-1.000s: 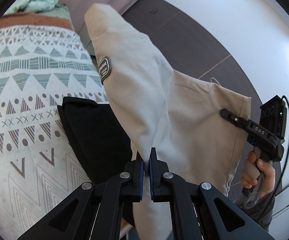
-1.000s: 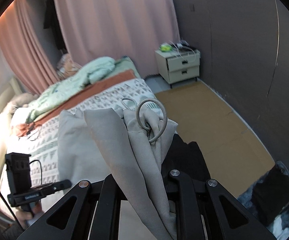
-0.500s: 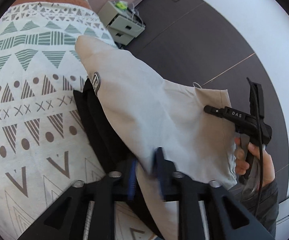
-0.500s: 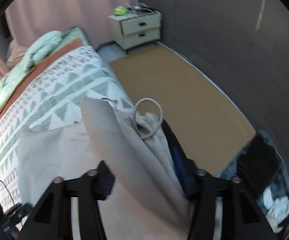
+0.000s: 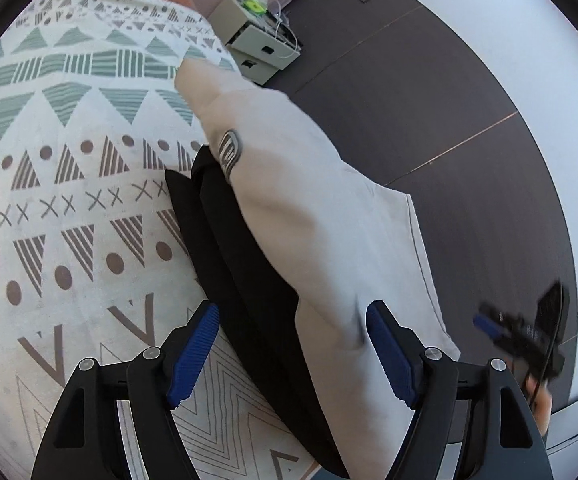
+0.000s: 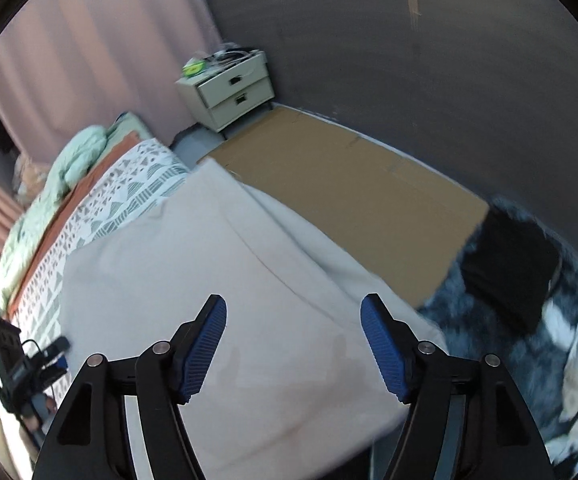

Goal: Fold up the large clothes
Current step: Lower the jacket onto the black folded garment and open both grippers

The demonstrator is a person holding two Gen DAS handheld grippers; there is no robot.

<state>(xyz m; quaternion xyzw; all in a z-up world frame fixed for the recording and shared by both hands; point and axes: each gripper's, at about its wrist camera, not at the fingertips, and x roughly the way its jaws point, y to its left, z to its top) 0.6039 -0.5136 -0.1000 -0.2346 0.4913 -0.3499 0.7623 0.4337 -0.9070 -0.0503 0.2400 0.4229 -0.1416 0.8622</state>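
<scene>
Bedspread (image 5: 49, 208): white, patterned with green and brown triangles, dots and crosses — it is filling the left of the left wrist view and is showing again at the far left of the right wrist view (image 6: 137, 192).
Black garment (image 5: 249, 280): it is lying on the bedspread, running from the middle of the left wrist view toward the near edge, partly covered by the beige cloth.
Left gripper (image 5: 293, 344): its blue-padded jaws are standing wide apart, holding nothing; the black garment and the beige cloth are lying between and beyond them. It is also showing, small and blurred, at the near left of the right wrist view (image 6: 29, 368).
Beige garment (image 5: 309, 200): the task's piece is lying draped over the black garment near the bed's right edge, a striped oval patch (image 5: 229, 151) showing on its far part. In the right wrist view it (image 6: 217, 300) is spreading broad and flat across the middle.
Right gripper (image 6: 293, 340): jaws parted wide, gripping nothing, hovering over the beige garment. In the left wrist view it (image 5: 521, 336) is appearing blurred at the near right.
Nightstand (image 6: 229, 88): pale, two drawers, standing far off against the dark wall — cables and a yellow-green item are sitting on top.
Cardboard sheet (image 6: 349, 200): it is lying flat on the floor to the right of the bed.
Dark fluffy rug (image 6: 529, 360): near right, with a black cloth (image 6: 505, 272) lying on it.
</scene>
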